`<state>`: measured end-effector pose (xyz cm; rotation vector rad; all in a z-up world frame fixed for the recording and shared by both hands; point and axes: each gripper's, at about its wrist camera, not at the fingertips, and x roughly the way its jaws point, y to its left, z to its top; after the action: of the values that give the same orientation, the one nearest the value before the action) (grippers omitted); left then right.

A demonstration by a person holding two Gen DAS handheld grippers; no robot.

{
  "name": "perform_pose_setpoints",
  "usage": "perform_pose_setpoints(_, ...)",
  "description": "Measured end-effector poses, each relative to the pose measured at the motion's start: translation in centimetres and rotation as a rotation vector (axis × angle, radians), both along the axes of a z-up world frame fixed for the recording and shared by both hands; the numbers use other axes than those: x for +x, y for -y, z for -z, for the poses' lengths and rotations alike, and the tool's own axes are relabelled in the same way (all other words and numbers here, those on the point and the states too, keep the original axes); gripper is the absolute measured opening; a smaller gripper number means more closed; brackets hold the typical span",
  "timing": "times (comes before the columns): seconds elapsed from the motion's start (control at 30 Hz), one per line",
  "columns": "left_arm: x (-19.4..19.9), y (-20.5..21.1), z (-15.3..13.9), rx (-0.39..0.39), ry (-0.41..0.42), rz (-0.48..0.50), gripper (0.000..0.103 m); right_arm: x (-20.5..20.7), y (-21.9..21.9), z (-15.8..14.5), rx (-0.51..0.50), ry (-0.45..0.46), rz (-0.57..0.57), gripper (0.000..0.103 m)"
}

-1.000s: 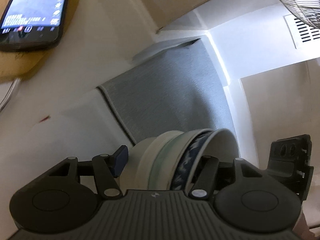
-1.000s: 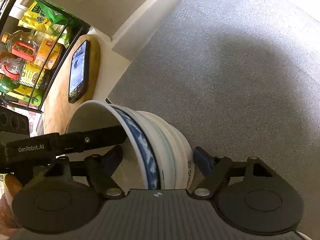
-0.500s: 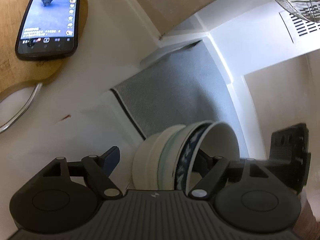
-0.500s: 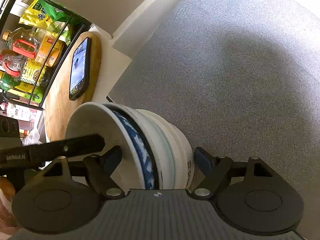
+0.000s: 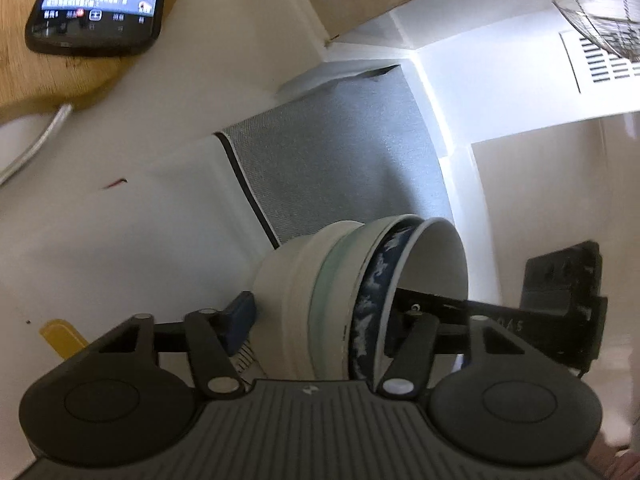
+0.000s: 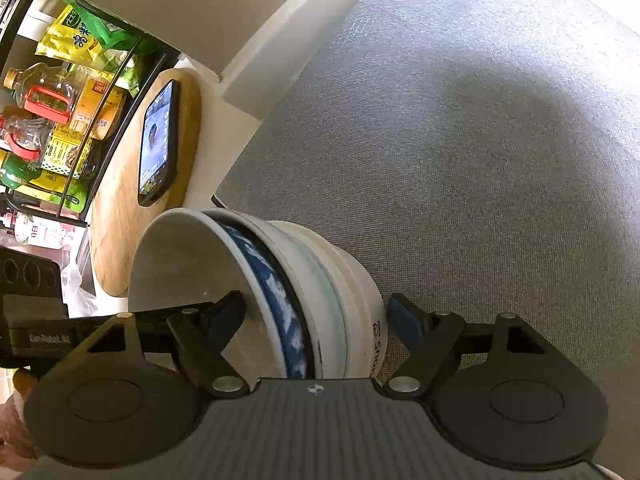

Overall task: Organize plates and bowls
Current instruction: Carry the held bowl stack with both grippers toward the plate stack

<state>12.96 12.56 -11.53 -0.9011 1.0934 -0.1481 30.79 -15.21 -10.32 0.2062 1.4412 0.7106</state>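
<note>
A stack of several nested bowls (image 5: 320, 300) lies on its side above a grey mat (image 5: 340, 160): white outside, then a pale green band, then a blue-and-white pattern, then a white inner bowl (image 6: 188, 272). My left gripper (image 5: 320, 316) spans the stack; its jaws are closing, with one blue pad (image 5: 242, 312) against the base and the other finger inside the inner bowl. My right gripper (image 6: 316, 316) holds the same bowl stack (image 6: 344, 304) from the opposite side, one finger inside the bowl and one pad (image 6: 402, 316) at the base.
A phone (image 6: 158, 144) lies on a round wooden board (image 6: 116, 220) to the left of the grey mat (image 6: 460, 160). Behind the board, a black rack (image 6: 52, 100) holds bottles and yellow packets. A wire fan (image 5: 592, 8) shows at the left wrist view's top right.
The left gripper's jaws spread off the stack's base half a second ago and have come back onto it. The right gripper and the bowls have stayed in place.
</note>
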Motion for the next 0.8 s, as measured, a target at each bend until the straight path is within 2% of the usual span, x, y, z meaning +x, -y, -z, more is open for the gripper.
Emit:
perform_pose_setpoints(0.3,-0.7,-0.5,0.3,-0.050,0.053,-0.055,0.063,-0.4,0.0,-0.2,-0.020,0.016,0.018,0.080)
perform_pose_setpoints(0.43,-0.5,0.0,-0.7,-0.008,0.102,-0.031,0.063,-0.7,0.1,-0.3,-0.034,0.012,0.029,0.079)
perform_pose_setpoints(0.6,-0.3,0.0,-0.6,0.006,0.084,-0.027,0.057,-0.5,0.4,-0.1,-0.023,-0.002,0.037,0.079)
perform_pose_setpoints(0.8,-0.6,0.5,-0.8,0.046,0.043,0.028,0.057,-0.3,0.9,0.2,-0.004,-0.015,0.039,0.078)
